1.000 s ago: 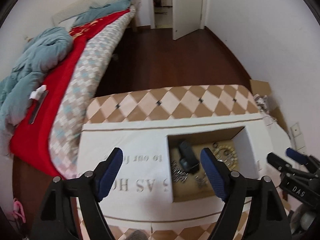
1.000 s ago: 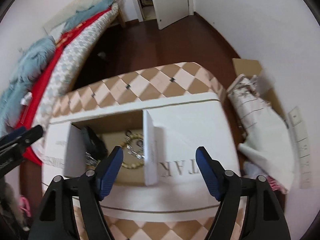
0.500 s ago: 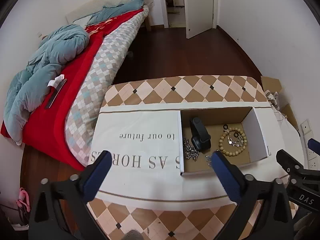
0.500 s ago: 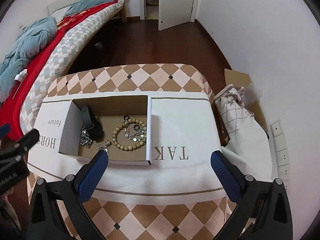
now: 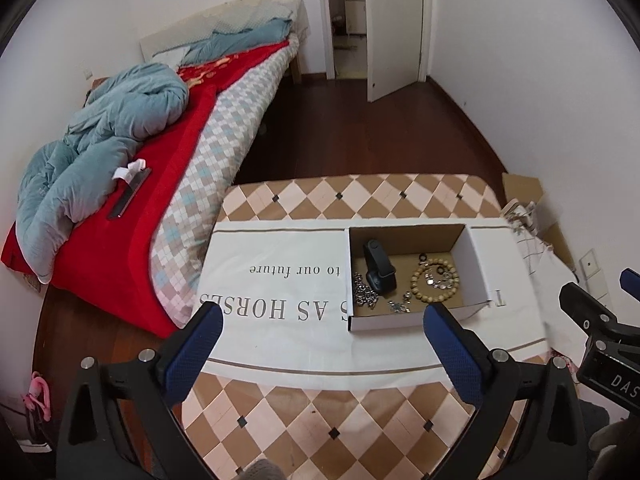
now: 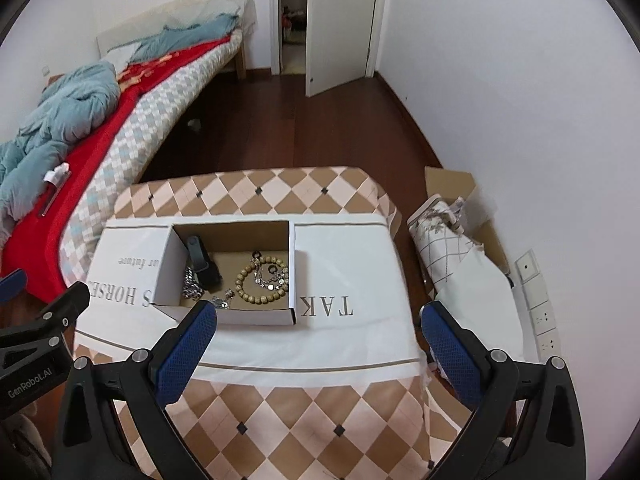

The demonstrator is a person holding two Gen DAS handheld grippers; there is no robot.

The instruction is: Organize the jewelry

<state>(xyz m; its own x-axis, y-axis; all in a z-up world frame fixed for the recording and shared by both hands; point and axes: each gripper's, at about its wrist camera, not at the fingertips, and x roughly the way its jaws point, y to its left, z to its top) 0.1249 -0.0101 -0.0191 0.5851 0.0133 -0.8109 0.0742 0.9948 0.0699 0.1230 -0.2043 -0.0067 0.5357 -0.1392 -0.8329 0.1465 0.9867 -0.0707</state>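
An open cardboard box [image 5: 476,268] [image 6: 291,272] sits on a white cloth with lettering [image 5: 280,280] [image 6: 352,280]. Inside lie a black smartwatch [image 5: 380,266] [image 6: 204,262], a wooden bead bracelet [image 5: 434,282] [image 6: 262,280], a silver chain [image 5: 364,292] [image 6: 192,286] and small silver pieces [image 5: 400,304] [image 6: 222,300]. My left gripper [image 5: 320,352] is open and empty, high above the table's near side. My right gripper [image 6: 318,354] is open and empty, likewise above and short of the box.
The table has a checkered cover [image 5: 320,420] [image 6: 288,420]. A bed with a red and blue quilt [image 5: 120,152] [image 6: 60,128] stands to the left. A cardboard box and folded cloth [image 6: 452,224] sit on the floor right, by the wall. The door [image 5: 394,28] stands ajar.
Both grippers have lifted up and pulled back from the box, and their jaws have spread wider. The box and jewelry stay in place.
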